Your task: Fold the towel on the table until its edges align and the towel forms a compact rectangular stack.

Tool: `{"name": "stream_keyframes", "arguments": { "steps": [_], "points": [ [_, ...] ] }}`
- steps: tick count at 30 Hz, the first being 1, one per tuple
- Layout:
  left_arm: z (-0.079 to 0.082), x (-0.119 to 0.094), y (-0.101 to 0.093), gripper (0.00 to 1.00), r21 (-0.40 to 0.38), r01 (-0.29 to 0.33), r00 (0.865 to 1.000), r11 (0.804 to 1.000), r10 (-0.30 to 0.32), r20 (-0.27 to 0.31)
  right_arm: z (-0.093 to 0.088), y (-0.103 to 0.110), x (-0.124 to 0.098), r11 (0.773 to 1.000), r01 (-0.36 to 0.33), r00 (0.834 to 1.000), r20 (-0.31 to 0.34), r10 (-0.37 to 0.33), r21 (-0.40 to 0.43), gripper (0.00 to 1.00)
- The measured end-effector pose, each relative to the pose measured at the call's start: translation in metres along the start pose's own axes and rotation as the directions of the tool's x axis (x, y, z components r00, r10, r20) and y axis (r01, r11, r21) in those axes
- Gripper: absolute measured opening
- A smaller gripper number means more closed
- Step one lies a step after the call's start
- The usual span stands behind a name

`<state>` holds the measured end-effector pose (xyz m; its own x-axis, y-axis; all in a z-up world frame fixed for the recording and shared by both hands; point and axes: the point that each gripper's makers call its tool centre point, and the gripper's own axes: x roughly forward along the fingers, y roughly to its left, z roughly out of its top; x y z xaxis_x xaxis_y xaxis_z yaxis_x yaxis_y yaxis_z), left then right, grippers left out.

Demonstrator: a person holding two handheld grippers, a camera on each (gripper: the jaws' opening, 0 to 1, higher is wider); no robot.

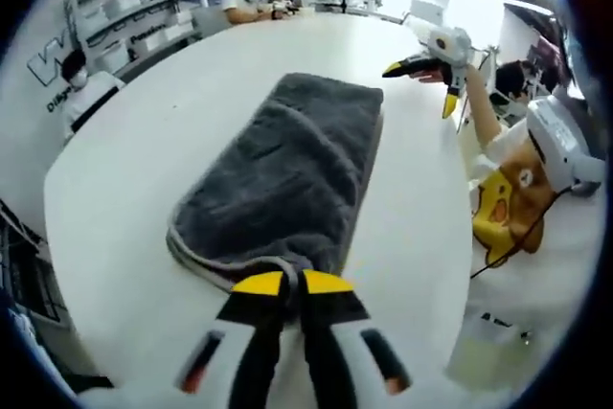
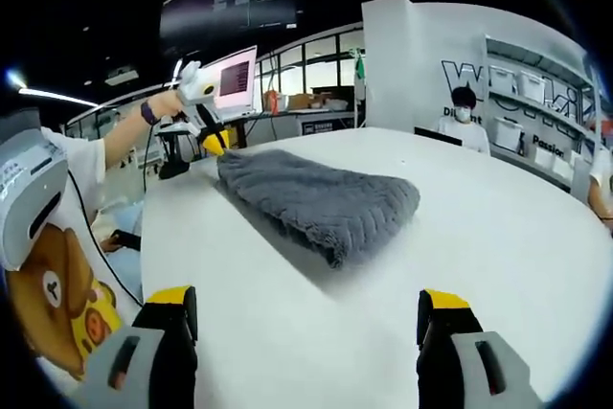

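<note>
My left tongs (image 1: 292,284) were pinched shut on the near corner of the grey towel (image 1: 283,174), which lay already folded in a long strip across the white counter (image 1: 124,189). My right tongs (image 2: 311,318) stood wide, gripping nothing, well short of the towel's other end. As I judged it, doing this fold well meant lifting the gripped end low and laying it squarely on the far edge.

In the left gripper view, the left gripper (image 1: 292,284) covers the towel's (image 1: 287,170) near edge, so what its closed jaws pinch cannot be made out. The counter (image 2: 498,227) runs off the near side in the right gripper view. Lettering on the far wall (image 2: 469,79) is cut short.
</note>
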<state>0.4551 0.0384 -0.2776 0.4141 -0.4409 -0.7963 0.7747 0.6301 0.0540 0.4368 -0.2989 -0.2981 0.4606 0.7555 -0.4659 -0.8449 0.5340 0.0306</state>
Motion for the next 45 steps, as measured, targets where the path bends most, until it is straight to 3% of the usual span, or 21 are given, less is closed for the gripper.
{"name": "stream_keyframes", "arguments": {
  "steps": [4,7,10,11,17,19,23,35,39,41,45],
  "points": [
    [-0.010,0.001,0.001,0.07,-0.072,-0.060,0.998,0.996,0.062,0.030,0.000,0.001,0.001,1.000,-0.004,1.000,-0.001,0.004,-0.001,1.00],
    [-0.019,-0.001,0.006,0.07,-0.125,-0.155,0.984,0.980,0.165,0.068,-0.001,0.002,0.000,1.000,-0.007,1.000,-0.001,0.007,-0.002,1.00],
    [-0.021,-0.004,0.008,0.07,-0.216,-0.203,0.958,0.955,0.239,0.159,0.000,0.003,0.000,1.000,-0.009,1.000,0.003,0.009,-0.006,1.00],
    [-0.024,-0.005,0.010,0.07,-0.240,-0.233,0.939,0.942,0.282,0.195,0.000,0.004,0.000,1.000,-0.010,1.000,0.004,0.010,-0.007,1.00],
    [-0.040,-0.001,0.010,0.07,-0.385,-0.286,0.876,0.877,0.402,0.266,-0.001,0.006,0.000,1.000,-0.020,1.000,0.002,0.020,-0.015,1.00],
    [-0.048,0.004,0.008,0.08,-0.406,-0.281,0.876,0.870,0.405,0.262,0.000,0.006,0.000,1.000,-0.019,1.000,0.004,0.019,-0.013,1.00],
    [-0.057,0.009,0.013,0.08,-0.468,-0.284,0.852,0.837,0.444,0.277,0.000,0.005,-0.001,1.000,-0.013,1.000,0.003,0.013,-0.013,1.00],
    [-0.056,0.014,0.010,0.09,-0.451,-0.325,0.840,0.831,0.472,0.266,-0.002,0.008,0.001,1.000,-0.020,1.000,-0.002,0.020,-0.022,1.00],
    [-0.049,0.009,0.005,0.24,-0.427,-0.331,0.832,0.841,0.474,0.288,-0.002,0.005,0.001,1.000,-0.017,1.000,-0.002,0.017,-0.018,1.00],
    [-0.047,0.008,0.002,0.25,-0.419,-0.328,0.834,0.847,0.468,0.293,-0.002,0.005,0.000,1.000,-0.015,1.000,0.002,0.015,-0.017,1.00],
    [-0.037,-0.004,-0.004,0.36,-0.403,-0.332,0.823,0.853,0.471,0.318,-0.002,0.003,-0.002,1.000,-0.012,1.000,0.005,0.012,-0.016,1.00]
  ]
}}
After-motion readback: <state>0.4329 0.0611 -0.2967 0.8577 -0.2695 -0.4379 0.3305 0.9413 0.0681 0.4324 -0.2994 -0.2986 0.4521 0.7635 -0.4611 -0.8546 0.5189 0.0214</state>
